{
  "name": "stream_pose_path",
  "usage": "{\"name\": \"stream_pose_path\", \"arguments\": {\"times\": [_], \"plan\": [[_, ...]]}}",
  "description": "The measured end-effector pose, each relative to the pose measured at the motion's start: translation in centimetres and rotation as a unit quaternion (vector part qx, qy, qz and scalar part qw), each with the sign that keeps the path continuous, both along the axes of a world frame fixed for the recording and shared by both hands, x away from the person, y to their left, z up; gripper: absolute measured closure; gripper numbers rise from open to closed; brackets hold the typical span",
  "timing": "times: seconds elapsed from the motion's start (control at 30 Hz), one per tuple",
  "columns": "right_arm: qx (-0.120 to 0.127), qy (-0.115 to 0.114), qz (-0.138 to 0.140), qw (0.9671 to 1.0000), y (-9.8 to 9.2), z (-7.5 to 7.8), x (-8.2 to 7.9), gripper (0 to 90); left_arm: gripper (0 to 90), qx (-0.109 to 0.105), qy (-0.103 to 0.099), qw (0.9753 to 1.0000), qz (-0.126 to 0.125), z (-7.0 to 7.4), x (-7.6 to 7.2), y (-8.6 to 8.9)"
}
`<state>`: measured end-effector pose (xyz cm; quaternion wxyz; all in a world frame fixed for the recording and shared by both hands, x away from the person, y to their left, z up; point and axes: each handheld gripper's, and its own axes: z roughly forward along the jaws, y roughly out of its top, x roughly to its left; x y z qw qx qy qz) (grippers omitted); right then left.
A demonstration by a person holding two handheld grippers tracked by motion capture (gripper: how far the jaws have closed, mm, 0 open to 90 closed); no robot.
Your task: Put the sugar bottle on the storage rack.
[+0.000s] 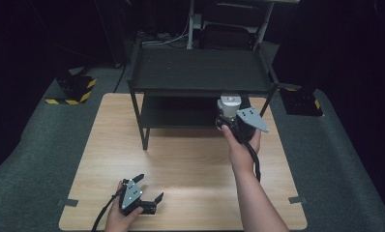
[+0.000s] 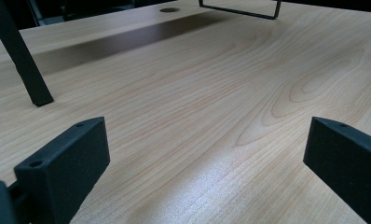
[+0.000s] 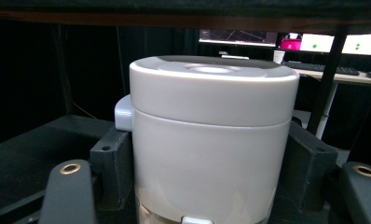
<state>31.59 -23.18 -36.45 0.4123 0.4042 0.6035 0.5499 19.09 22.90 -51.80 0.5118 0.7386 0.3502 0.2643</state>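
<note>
Wooden table (image 1: 190, 159) is hosting the left gripper (image 2: 207, 154) idling wide open while the right gripper (image 3: 207, 177) is clamping a white canister (image 3: 211, 140) (upright) between its fingers.

The left claw (image 1: 149, 187) lies low at the near left with its jaws spread wide, while the right claw (image 1: 228, 120), arm outstretched far right, is clamped on a white canister (image 3: 211, 140).

Light wood-grain table (image 1: 181, 164) on grey carpet (image 1: 31, 159), black two-tier shelf rack (image 1: 200, 72) standing at the table's far side, yellow-and-black striped blocks (image 1: 74, 89) on the floor, lit monitors (image 3: 342, 43) on a desk behind.
</note>
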Motion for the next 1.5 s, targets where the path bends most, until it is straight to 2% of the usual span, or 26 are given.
{"name": "stream_pose_path", "arguments": {"times": [0.17, 0.27, 0.43, 0.77, 1.07, 1.5], "plan": [[0.002, -0.001, -0.001, 1.0, 0.3, -0.4, 1.0, 30.9, 0.5, -0.001, 0.0, 1.0, -0.001, 0.0, 0.0, 0.0], [-0.008, -0.006, -0.005, 0.9999, 0.8, -0.7, 1.9, 30.5, 0.5, -0.001, 0.0, 1.0, -0.001, 0.0, 0.0, 0.0], [0.001, -0.006, -0.006, 1.0, 1.1, -1.1, 2.8, 30.3, 0.5, -0.001, 0.0, 1.0, -0.002, 0.0, 0.0, 0.1], [0.002, -0.025, -0.006, 0.9997, 2.3, -2.5, 4.3, 30.1, 0.5, -0.002, 0.001, 1.0, -0.003, 0.0, 0.1, 0.1], [0.0, -0.037, -0.009, 0.9993, 2.7, -3.1, 4.5, 30.1, 0.5, -0.002, 0.0, 1.0, -0.002, 0.0, 0.0, 0.1], [-0.001, -0.034, -0.009, 0.9994, 2.7, -3.1, 4.5, 29.9, 0.5, -0.002, 0.001, 1.0, -0.003, 0.0, 0.1, 0.1]]}}
